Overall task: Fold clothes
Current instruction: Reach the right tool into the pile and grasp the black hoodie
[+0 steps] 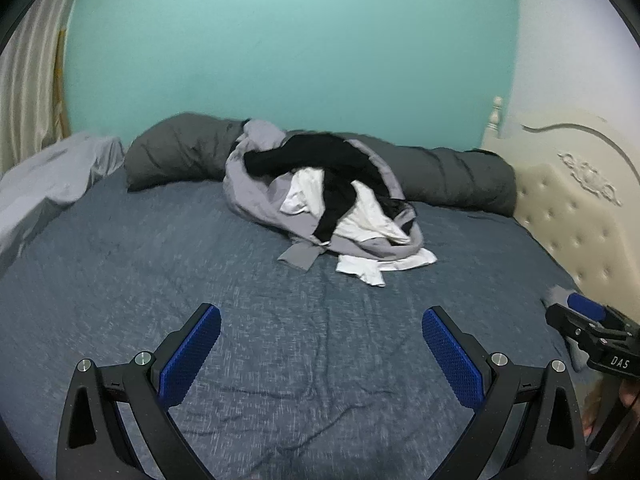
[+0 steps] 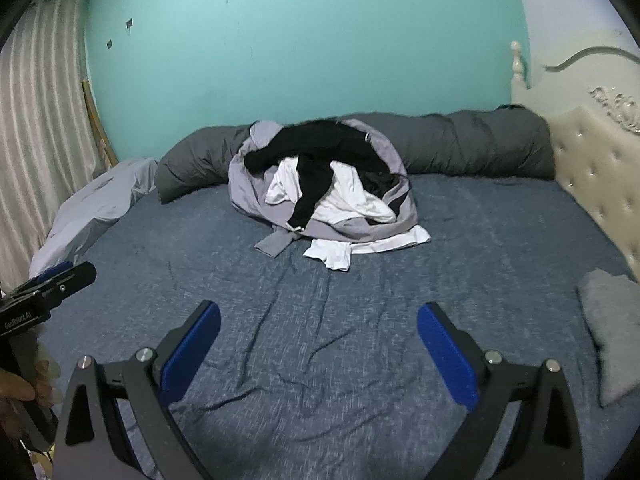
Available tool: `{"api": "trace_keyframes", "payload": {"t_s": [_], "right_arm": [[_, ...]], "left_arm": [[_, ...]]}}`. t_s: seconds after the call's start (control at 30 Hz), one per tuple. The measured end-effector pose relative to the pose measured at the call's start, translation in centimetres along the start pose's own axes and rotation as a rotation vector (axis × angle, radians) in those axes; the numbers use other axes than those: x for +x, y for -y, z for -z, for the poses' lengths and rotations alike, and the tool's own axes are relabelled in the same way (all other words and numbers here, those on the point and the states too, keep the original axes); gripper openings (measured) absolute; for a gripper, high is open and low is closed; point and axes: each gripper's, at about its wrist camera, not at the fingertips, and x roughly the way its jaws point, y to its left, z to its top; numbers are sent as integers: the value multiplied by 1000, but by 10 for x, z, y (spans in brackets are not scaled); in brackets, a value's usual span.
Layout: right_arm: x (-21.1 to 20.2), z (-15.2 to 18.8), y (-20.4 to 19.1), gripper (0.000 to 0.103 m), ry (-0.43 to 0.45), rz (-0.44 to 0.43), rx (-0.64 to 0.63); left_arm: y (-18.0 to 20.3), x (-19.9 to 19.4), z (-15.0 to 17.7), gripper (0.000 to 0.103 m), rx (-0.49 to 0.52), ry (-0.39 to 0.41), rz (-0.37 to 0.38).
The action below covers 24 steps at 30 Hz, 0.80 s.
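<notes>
Above blue bedsheet (image 1: 280,360), both tools gape wide, empty.

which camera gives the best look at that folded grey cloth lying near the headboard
The right wrist view: the folded grey cloth lies fully visible there. The left wrist view shows only a blurred sliver of it, behind the right tongs.

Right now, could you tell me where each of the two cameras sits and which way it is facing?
Left wrist view: on the left gripper, facing forward across the blue bed at the clothes pile; its open fingers show, and the right gripper at the right edge.
Right wrist view: on the right gripper, facing the same pile; its open fingers show, a folded grey cloth lies right, and the left gripper with a hand shows left.
Shared: bed, pile, grey bolster, teal wall, headboard.
</notes>
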Motion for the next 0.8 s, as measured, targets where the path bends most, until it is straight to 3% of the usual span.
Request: {"api": "trace_keyframes", "payload": {"t_s": [0.37, 0.8], "right_arm": [[154, -30, 2, 99, -47, -39, -27], [315, -67, -16, 99, -90, -91, -81]], "left_arm": [[-73, 121, 14, 102, -169, -64, -3], [-132, 233, 21, 103, -303, -108, -3]]}}
